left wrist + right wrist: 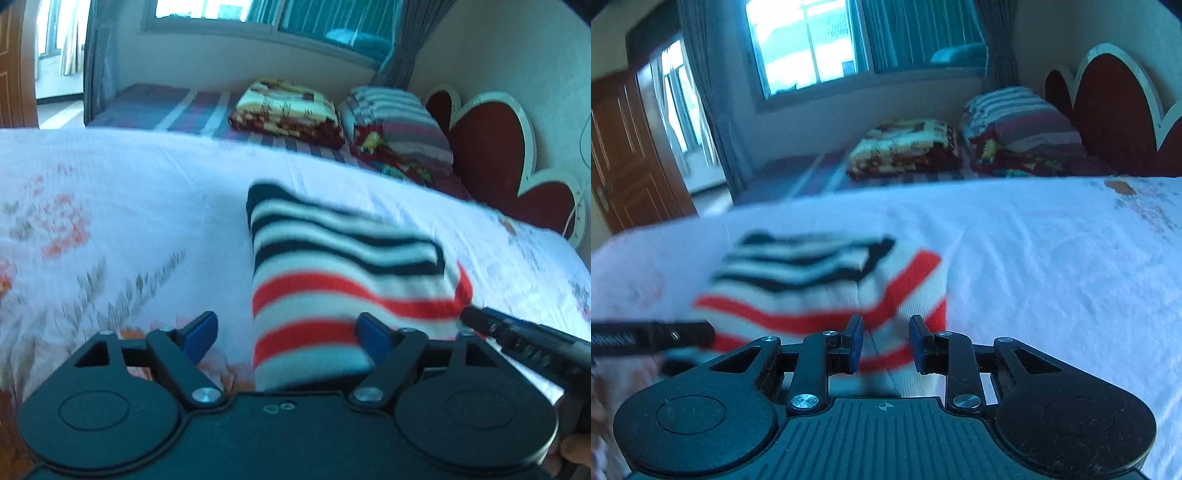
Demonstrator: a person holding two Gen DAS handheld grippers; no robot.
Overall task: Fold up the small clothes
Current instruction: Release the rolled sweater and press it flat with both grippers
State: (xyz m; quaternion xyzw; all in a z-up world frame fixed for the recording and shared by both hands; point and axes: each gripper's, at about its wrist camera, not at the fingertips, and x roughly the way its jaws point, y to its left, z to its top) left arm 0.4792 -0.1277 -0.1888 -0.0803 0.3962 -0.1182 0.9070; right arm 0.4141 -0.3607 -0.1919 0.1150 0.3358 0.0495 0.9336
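A small striped knit garment (343, 280), black-and-white at the far end and red-and-white near me, lies folded on the white floral sheet (129, 206). My left gripper (286, 334) is open, its blue pads straddling the garment's near left edge. My right gripper (884, 343) is open with a narrower gap, its pads around the garment's (827, 288) near right corner; whether they touch the cloth is unclear. The right gripper's finger shows in the left wrist view (517, 336) at the garment's red corner. The left gripper's finger shows in the right wrist view (653, 338).
A folded patterned blanket (288, 110) and a striped pillow (399, 118) lie at the far side of the bed. A red heart-shaped headboard (491, 147) stands at the right. A window, curtains and a wooden door (628, 147) are behind.
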